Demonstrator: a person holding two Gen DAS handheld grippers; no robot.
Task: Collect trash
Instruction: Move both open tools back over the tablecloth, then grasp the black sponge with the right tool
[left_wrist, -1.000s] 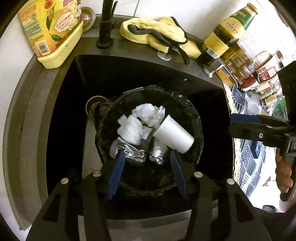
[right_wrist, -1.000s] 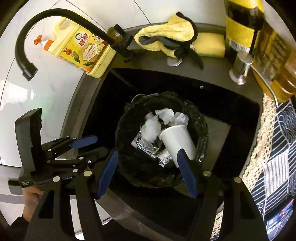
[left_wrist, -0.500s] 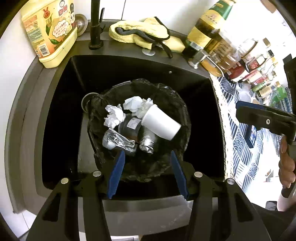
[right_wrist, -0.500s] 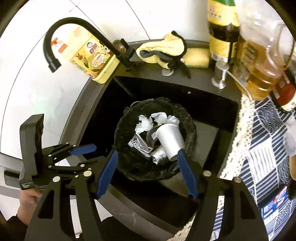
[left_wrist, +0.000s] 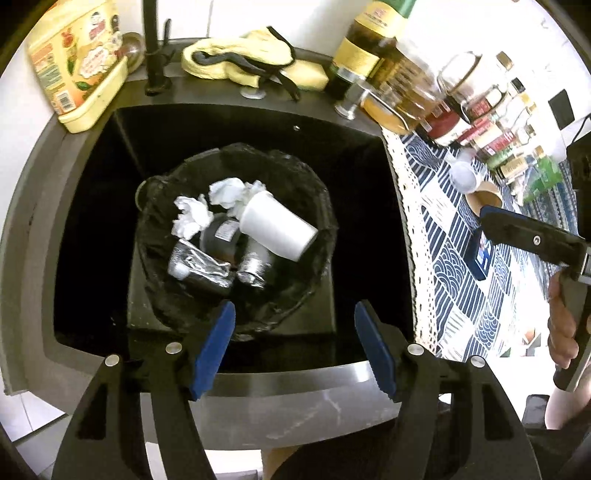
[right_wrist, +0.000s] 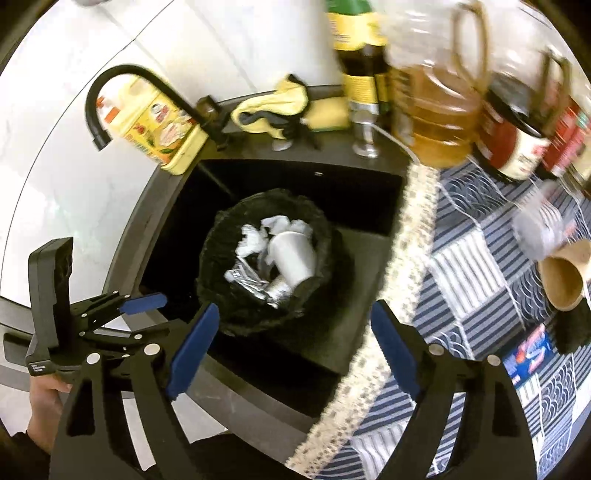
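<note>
A bin lined with a black bag (left_wrist: 314, 177) (right_wrist: 218, 236) stands in the dark sink (left_wrist: 351, 155) (right_wrist: 369, 199). Inside it lie a white paper cup (left_wrist: 277, 225) (right_wrist: 293, 254), crumpled white tissues (left_wrist: 192, 218) (right_wrist: 255, 240), foil wrappers (left_wrist: 199, 264) (right_wrist: 247, 278) and a dark round container (left_wrist: 219, 236). My left gripper (left_wrist: 295, 347) hovers above the sink's near rim; its jaws are opening with nothing between them. My right gripper (right_wrist: 291, 350) hangs above the sink's right front corner, jaws opening too, empty. A brown paper cup (right_wrist: 563, 280) (left_wrist: 487, 199) lies on the patterned cloth at the right.
A black faucet (right_wrist: 110, 88), a yellow detergent bottle (left_wrist: 74, 70) (right_wrist: 162, 125) and a yellow cloth (left_wrist: 240, 59) (right_wrist: 273, 107) sit behind the sink. Oil and sauce bottles (right_wrist: 436, 103) (left_wrist: 406, 92) crowd the back right. A blue-white patterned cloth (right_wrist: 480, 295) (left_wrist: 461, 266) with a lace edge covers the counter.
Both grippers pulled back and up from the bin, which now looks smaller and farther. The jaws of both stand wider. The right view has swung right, showing more of the patterned cloth.
</note>
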